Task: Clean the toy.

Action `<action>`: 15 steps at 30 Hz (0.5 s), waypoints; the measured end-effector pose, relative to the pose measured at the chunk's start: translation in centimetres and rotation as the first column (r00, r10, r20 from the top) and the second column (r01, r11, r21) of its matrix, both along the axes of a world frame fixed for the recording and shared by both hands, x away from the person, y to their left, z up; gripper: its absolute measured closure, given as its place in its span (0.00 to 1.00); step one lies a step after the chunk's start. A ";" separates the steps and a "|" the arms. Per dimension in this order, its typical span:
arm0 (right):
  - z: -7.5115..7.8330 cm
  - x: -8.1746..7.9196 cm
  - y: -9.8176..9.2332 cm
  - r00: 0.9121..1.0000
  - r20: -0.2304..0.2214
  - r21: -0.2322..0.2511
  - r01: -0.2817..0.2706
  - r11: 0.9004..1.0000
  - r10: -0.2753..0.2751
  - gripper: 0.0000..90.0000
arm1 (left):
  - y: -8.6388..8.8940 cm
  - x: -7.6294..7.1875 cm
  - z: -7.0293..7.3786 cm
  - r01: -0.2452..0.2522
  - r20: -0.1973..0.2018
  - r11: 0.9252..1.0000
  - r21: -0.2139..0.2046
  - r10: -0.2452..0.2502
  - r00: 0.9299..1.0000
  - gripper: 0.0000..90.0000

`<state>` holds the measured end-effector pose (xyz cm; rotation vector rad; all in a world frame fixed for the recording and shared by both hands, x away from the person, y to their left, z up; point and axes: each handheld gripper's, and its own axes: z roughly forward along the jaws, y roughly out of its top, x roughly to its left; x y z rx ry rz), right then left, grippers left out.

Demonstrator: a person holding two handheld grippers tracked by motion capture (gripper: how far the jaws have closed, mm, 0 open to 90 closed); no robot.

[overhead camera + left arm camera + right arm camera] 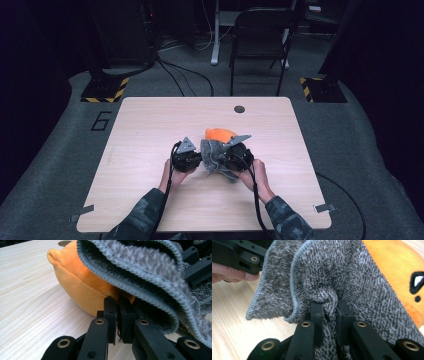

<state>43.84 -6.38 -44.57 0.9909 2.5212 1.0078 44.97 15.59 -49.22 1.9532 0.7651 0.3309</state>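
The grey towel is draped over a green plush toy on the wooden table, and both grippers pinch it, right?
Not quite: the plush toy is orange, not green, as the left gripper view shows. The grey towel does drape over it on the wooden table, pinched by the left gripper and right gripper.

Both forearms wear camouflage sleeves [145, 210] in dark green and grey, ending at the wrists. Each hand carries a black two-jaw tool: the left gripper [186, 159] and the right gripper [239, 152] each bear a grey three-cornered plate [187, 145] on top and trail a thin black cable [257, 200] back along the arm. Seen close, the jaws are flat matte-black link bars joined by brass-coloured rivets [99, 321], ending in narrow rectangular black pads [317, 312].
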 end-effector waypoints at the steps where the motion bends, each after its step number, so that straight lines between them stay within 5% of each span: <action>1: 0.1 0.1 -0.2 1.000 -0.001 -0.002 0.001 1.000 -0.001 0.88 | 0.0 0.0 0.0 0.001 0.000 1.000 -0.001 -0.001 1.000 0.95; 15: -0.4 0.4 -3.4 0.998 -0.053 -0.029 0.045 0.999 -0.046 0.88 | 0.0 0.0 0.0 0.013 0.002 1.000 0.006 -0.013 1.000 0.95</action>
